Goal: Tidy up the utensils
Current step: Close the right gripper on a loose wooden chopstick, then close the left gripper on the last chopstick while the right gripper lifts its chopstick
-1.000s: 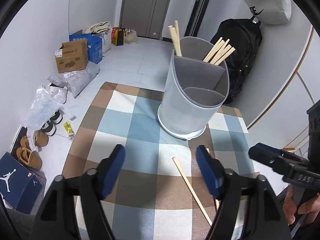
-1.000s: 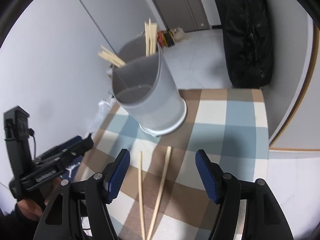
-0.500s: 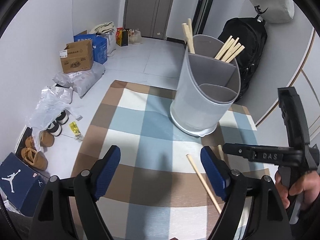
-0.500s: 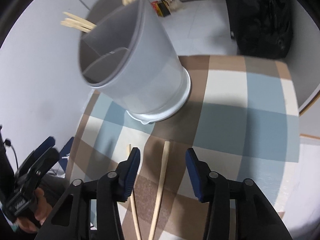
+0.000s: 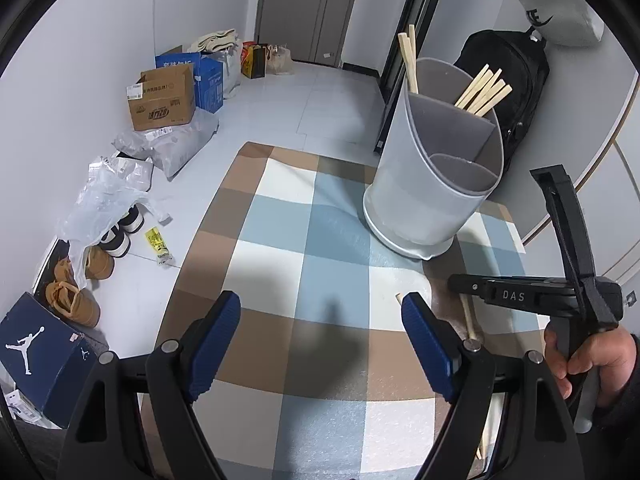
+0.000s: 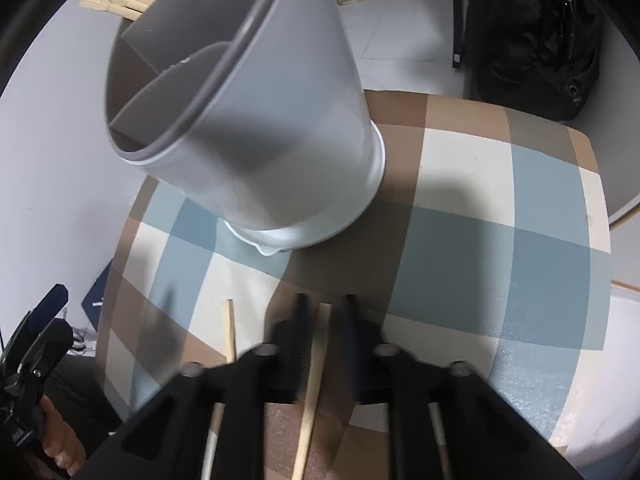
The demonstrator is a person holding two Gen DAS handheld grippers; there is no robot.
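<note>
A grey divided utensil holder stands on the checked tablecloth, with several wooden chopsticks in its far compartments. It also fills the top of the right wrist view. Two loose chopsticks lie on the cloth. My right gripper is low over the cloth, its jaws nearly closed around one chopstick; the other chopstick lies just left of it. My left gripper is open and empty above the cloth. The right gripper shows side-on in the left wrist view.
Cardboard boxes, plastic bags, shoes and a blue shoebox lie on the floor to the left. A black backpack leans behind the holder. The table's edge runs on the right.
My right gripper has dropped toward the cloth and its jaws have closed in around one loose chopstick. My left gripper has drawn back slightly and stayed open.
</note>
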